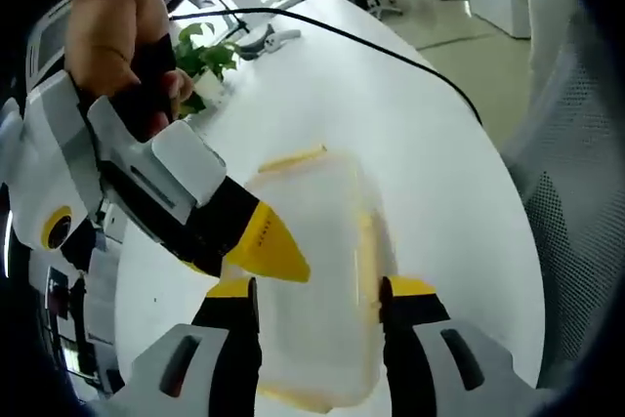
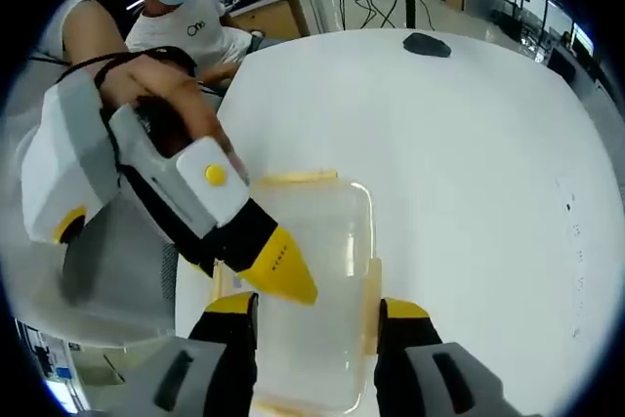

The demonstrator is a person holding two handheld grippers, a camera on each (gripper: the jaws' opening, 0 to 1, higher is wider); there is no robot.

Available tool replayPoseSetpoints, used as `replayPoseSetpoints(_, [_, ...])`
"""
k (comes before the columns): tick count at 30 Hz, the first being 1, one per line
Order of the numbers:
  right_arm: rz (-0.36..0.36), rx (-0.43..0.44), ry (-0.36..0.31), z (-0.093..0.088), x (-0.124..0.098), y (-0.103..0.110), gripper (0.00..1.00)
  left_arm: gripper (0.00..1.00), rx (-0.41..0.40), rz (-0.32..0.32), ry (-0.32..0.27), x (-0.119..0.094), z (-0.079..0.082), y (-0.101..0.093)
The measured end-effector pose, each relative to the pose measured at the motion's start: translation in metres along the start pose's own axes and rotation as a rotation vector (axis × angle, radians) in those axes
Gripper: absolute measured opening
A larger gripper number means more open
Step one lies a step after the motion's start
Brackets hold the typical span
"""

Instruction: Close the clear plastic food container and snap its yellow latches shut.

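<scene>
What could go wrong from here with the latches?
The container is clear and light on a smooth white table, so a press from the left gripper may slide it. The right gripper straddles it with open jaws, not clamping. The yellow latches look blurred, so their state is uncertain.

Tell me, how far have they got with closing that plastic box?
The lid looks already laid on the clear container, which sits flat on the white table. In hand: both grippers are at the box, the left gripper with its yellow tips on the lid, the right gripper with jaws apart over it. Left: the yellow latches; whether any has snapped shut cannot be told.
</scene>
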State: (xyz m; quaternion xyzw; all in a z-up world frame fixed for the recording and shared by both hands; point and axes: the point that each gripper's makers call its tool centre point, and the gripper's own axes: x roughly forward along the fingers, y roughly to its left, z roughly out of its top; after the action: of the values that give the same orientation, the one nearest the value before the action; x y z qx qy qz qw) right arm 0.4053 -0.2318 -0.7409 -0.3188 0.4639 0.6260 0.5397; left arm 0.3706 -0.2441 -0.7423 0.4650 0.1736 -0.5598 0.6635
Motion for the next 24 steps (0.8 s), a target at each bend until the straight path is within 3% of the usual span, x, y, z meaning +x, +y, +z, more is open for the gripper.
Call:
replayPoseSetpoints(7, [-0.012, -0.003, -0.006, 0.001, -0.002, 0.002, 0.47, 0.48, -0.049, -0.050, -0.025, -0.002, 0.003, 0.002])
replayPoseSetpoints(12, [-0.027, -0.006, -0.027, 0.001, -0.003, 0.005, 0.47, 0.48, -0.130, -0.106, -0.076, -0.007, 0.007, 0.002])
replayPoseSetpoints(17, [-0.053, -0.003, -0.079, 0.004, -0.003, 0.009, 0.47, 0.49, -0.085, -0.111, -0.065, -0.009, 0.005, -0.003])
replayPoseSetpoints(20, [-0.083, -0.006, -0.088, 0.004, -0.005, 0.009, 0.46, 0.49, -0.143, -0.127, -0.115, -0.013, 0.014, 0.000])
replayPoseSetpoints(24, [-0.099, -0.018, -0.115, 0.002, -0.010, 0.011, 0.46, 0.52, -0.195, -0.145, -0.134, -0.016, 0.016, 0.006])
